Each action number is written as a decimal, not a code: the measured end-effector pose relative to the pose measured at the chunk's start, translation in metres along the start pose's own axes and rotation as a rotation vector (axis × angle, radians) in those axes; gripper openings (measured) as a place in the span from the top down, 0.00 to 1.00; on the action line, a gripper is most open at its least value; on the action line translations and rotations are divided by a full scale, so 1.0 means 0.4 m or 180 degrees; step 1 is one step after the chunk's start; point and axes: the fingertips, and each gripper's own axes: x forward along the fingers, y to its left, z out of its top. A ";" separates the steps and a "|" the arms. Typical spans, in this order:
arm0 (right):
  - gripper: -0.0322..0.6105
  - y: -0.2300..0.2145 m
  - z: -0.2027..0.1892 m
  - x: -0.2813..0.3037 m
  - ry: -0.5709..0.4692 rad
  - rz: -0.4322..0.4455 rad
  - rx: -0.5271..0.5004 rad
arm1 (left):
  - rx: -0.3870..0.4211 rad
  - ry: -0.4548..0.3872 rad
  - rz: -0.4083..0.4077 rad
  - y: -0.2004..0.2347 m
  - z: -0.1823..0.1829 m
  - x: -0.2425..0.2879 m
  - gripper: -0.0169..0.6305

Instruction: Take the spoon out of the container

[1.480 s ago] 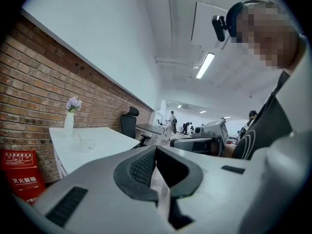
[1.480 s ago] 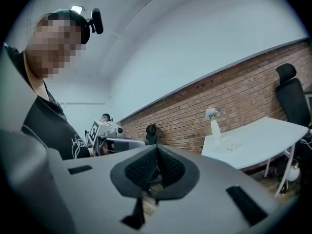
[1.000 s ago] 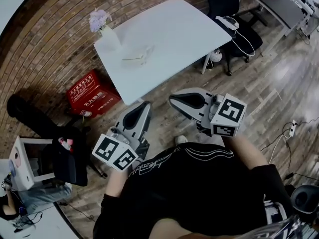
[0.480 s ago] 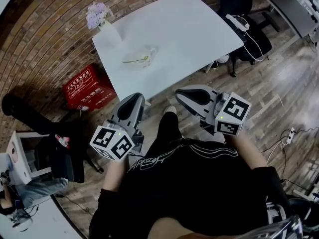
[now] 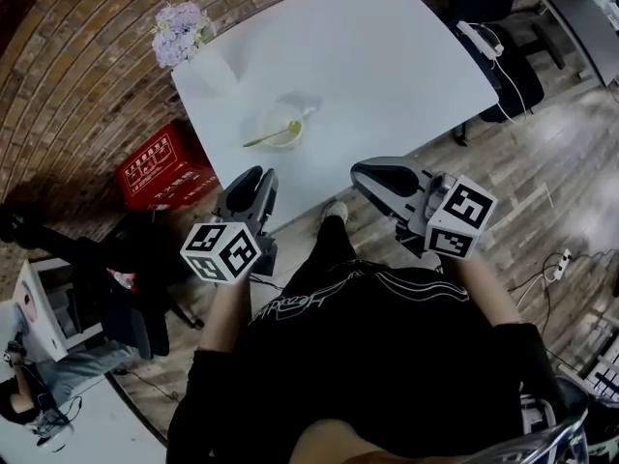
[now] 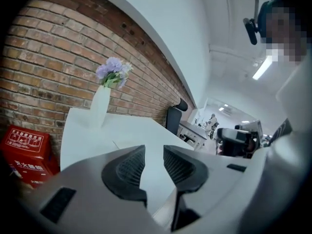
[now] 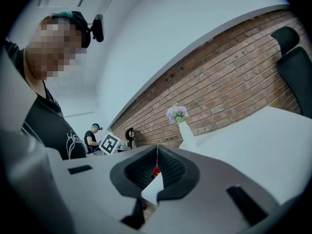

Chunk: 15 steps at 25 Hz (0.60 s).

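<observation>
A pale translucent container (image 5: pixel 282 124) stands on the white table (image 5: pixel 387 66), and a light green spoon (image 5: pixel 269 136) lies in it with the handle sticking out to the left. My left gripper (image 5: pixel 258 179) hovers just off the table's near edge, below the container. In the left gripper view its jaws are opening, the left gripper (image 6: pixel 153 164) showing a gap with nothing in it. My right gripper (image 5: pixel 368 173) hangs off the same edge further right. In the right gripper view the right gripper (image 7: pixel 157 156) is shut and empty.
A white vase (image 5: pixel 211 72) of lilac flowers (image 5: pixel 179 35) stands at the table's far left corner, also in view as the vase (image 6: pixel 100 106) and the vase (image 7: pixel 187 132). A red box (image 5: pixel 162 169) sits on the floor left of the table. Black office chairs (image 5: pixel 493 27) stand at the right.
The person has stepped toward the table, so the container and the spoon now lie much nearer the two grippers. Both grippers have come up to the table's near edge.
</observation>
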 end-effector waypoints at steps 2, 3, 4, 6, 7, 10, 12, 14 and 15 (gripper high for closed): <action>0.95 -0.026 -0.006 0.021 0.0034 0.0000 0.0040 | -0.0115 0.0031 0.0131 0.053 -0.017 0.034 0.82; 0.95 -0.037 -0.010 0.030 0.0056 -0.0003 0.0059 | -0.0178 0.0036 0.0206 0.079 -0.026 0.049 0.81; 0.95 -0.047 -0.014 0.037 0.0074 -0.0008 0.0079 | -0.0234 0.0031 0.0282 0.103 -0.033 0.061 0.81; 0.95 -0.066 -0.021 0.048 0.0105 -0.0024 0.0122 | -0.0321 -0.0003 0.0414 0.143 -0.037 0.082 0.81; 0.95 -0.076 -0.026 0.053 0.0119 -0.0034 0.0142 | -0.0361 -0.0029 0.0459 0.158 -0.034 0.091 0.81; 0.95 -0.099 -0.043 0.065 0.0159 -0.0061 0.0199 | -0.0480 -0.0104 0.0572 0.196 -0.021 0.117 0.81; 0.95 -0.106 -0.059 0.075 0.0185 -0.0069 0.0239 | -0.0553 -0.0134 0.0640 0.218 -0.019 0.129 0.81; 0.95 -0.107 -0.074 0.084 0.0214 -0.0068 0.0275 | -0.0634 -0.0157 0.0668 0.232 -0.023 0.138 0.81; 0.95 -0.107 -0.082 0.087 0.0229 -0.0065 0.0288 | -0.0663 -0.0168 0.0674 0.236 -0.025 0.142 0.81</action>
